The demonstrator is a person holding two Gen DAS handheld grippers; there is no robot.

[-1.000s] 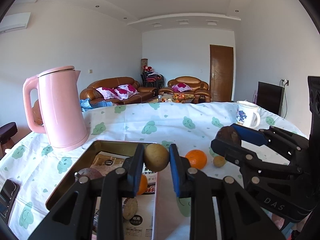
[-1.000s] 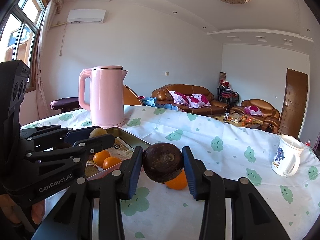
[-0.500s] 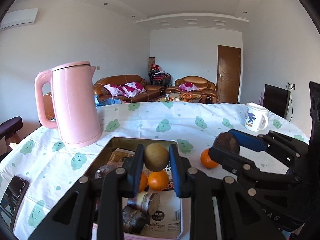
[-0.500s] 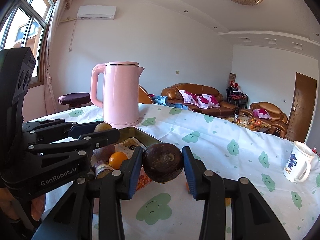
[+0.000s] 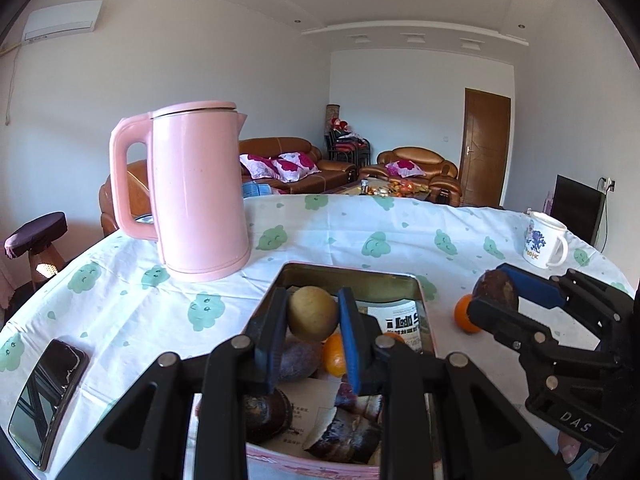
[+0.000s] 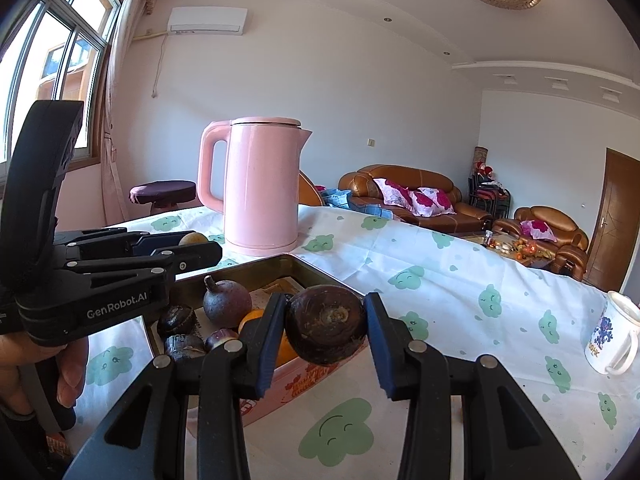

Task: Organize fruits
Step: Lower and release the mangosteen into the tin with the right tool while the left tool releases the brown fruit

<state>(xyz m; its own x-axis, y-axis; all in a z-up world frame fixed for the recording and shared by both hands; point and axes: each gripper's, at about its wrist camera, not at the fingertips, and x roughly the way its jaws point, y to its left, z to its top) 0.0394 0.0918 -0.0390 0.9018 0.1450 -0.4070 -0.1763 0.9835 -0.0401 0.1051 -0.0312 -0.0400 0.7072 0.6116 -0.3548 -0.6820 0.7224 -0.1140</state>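
Note:
My left gripper (image 5: 313, 314) is shut on a round tan fruit (image 5: 313, 312) and holds it above the metal tin tray (image 5: 352, 276). The tray holds several dark purple fruits (image 6: 227, 302) and oranges (image 5: 334, 354) on printed paper. My right gripper (image 6: 326, 328) is shut on a dark brown fruit (image 6: 326, 326) just over the tray's right edge; in the left wrist view it (image 5: 496, 292) is to the right of the tray. One orange (image 5: 464, 314) lies on the tablecloth beside the tray.
A pink kettle (image 5: 196, 192) stands behind the tray on the left. A white mug (image 5: 544, 240) sits at the far right. A phone (image 5: 48, 396) lies at the table's near left edge. The left gripper's body (image 6: 100, 280) is left of the tray.
Both grippers have moved left and forward with their fruits, from beside the tray to over it. The kettle looks closer. The grips have not changed.

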